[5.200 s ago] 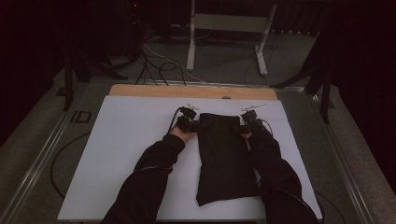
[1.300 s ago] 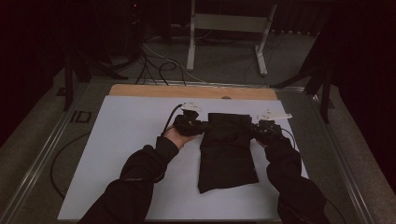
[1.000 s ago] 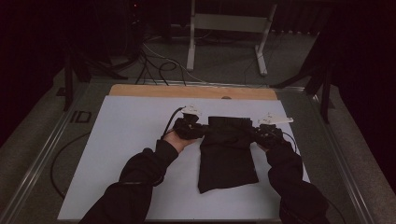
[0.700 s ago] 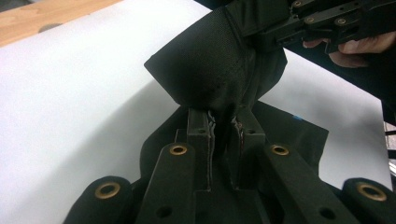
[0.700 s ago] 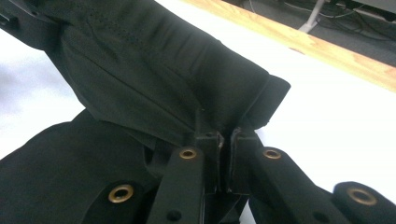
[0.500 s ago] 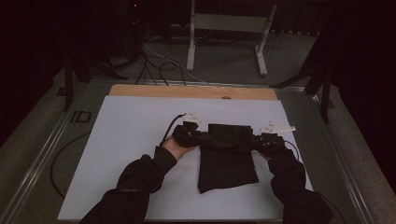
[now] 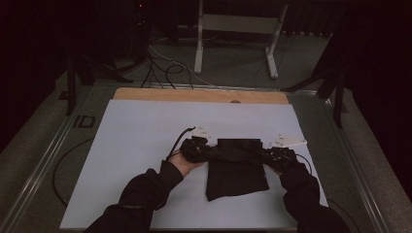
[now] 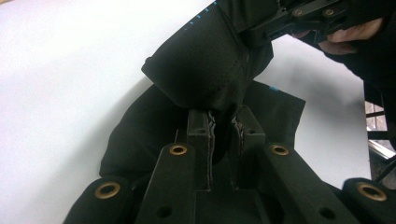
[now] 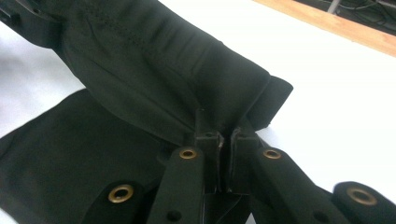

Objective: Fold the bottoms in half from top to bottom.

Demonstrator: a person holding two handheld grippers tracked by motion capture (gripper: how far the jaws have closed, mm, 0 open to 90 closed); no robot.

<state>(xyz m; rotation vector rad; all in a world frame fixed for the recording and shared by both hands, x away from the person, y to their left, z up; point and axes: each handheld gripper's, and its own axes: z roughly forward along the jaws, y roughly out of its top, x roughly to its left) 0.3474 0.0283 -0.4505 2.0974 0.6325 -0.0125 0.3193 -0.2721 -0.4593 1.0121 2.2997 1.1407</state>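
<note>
Now both tools are gripping a black cloth (image 7: 236, 167) that is lying on the white counter (image 7: 145, 131), toward its near right part. Left of the cloth, the left tool (image 7: 206, 151) is clamping its far left corner; right of it, the right tool (image 7: 268, 154) is pinching the far right corner, lifting that edge.

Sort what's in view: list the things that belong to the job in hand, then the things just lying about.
In the job:
- black cloth, being folded
- left tongs, shut on its edge
- right tongs, shut on its edge
- white table

Lying about:
- metal stand
- floor cables
</note>
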